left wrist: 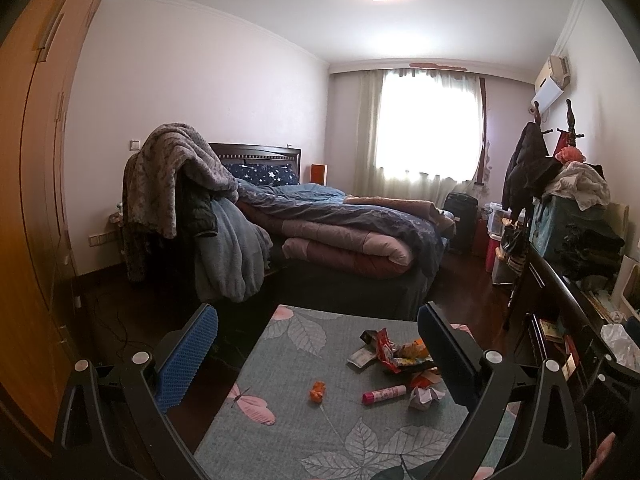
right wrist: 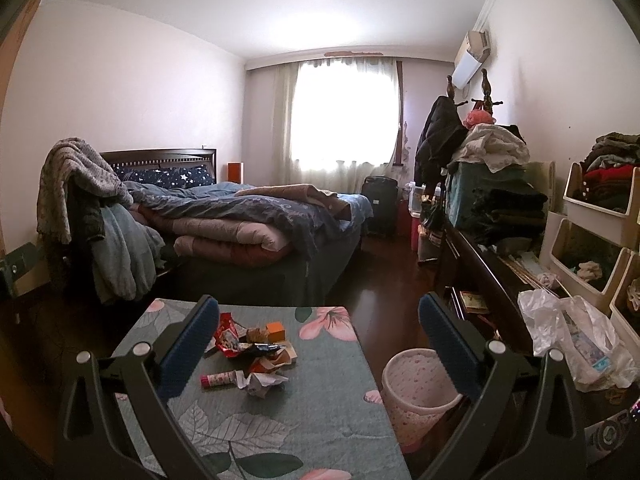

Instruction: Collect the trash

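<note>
1. Both hand-held grippers hover above the bench with blue-padded fingers spread wide and nothing between them: the left hand-held gripper over the bench's middle, the right hand-held gripper over its right edge.
2. Covering the bench is a grey-green cloth printed with leaves and pink flowers.
3. Trash sits in a loose heap on the far right part of that cloth: a red snack wrapper, a crumpled white paper ball and a pink tube lying on its side just beside the paper ball.
4. A small orange scrap lies apart from the heap, left of the pink tube.
5. On the floor just beside the bench's right edge stands a pink wastebasket, upright; the right gripper's right finger overlaps its rim in the right wrist view.
6. Behind the bench is an unmade bed piled with quilts.
</note>
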### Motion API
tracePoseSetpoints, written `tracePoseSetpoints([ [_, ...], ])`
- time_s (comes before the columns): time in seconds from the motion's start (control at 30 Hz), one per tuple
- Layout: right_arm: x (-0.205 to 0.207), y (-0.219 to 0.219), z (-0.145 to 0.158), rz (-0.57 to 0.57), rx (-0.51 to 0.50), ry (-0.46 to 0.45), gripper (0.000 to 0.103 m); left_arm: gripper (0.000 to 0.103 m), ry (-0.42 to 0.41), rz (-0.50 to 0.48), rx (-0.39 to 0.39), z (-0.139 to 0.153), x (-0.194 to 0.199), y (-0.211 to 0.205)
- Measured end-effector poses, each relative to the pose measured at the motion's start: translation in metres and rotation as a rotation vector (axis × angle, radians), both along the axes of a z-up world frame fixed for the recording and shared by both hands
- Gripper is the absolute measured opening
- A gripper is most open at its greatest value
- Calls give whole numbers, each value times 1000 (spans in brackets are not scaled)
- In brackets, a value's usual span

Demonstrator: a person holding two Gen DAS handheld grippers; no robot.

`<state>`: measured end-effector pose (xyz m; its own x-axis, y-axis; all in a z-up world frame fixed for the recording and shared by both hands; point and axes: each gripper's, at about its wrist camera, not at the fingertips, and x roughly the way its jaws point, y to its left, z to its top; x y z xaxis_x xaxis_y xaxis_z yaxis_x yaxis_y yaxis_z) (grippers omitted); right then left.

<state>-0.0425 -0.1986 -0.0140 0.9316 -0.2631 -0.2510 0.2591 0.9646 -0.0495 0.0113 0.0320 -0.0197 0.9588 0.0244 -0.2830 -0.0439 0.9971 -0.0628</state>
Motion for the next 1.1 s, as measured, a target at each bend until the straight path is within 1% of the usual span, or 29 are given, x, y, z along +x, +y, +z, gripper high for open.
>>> tracePoseSetpoints([
  [1.1, 0, 3, 0, 5, 1, -1, 100, 99, -1, 0, 3, 7, -3, 0],
])
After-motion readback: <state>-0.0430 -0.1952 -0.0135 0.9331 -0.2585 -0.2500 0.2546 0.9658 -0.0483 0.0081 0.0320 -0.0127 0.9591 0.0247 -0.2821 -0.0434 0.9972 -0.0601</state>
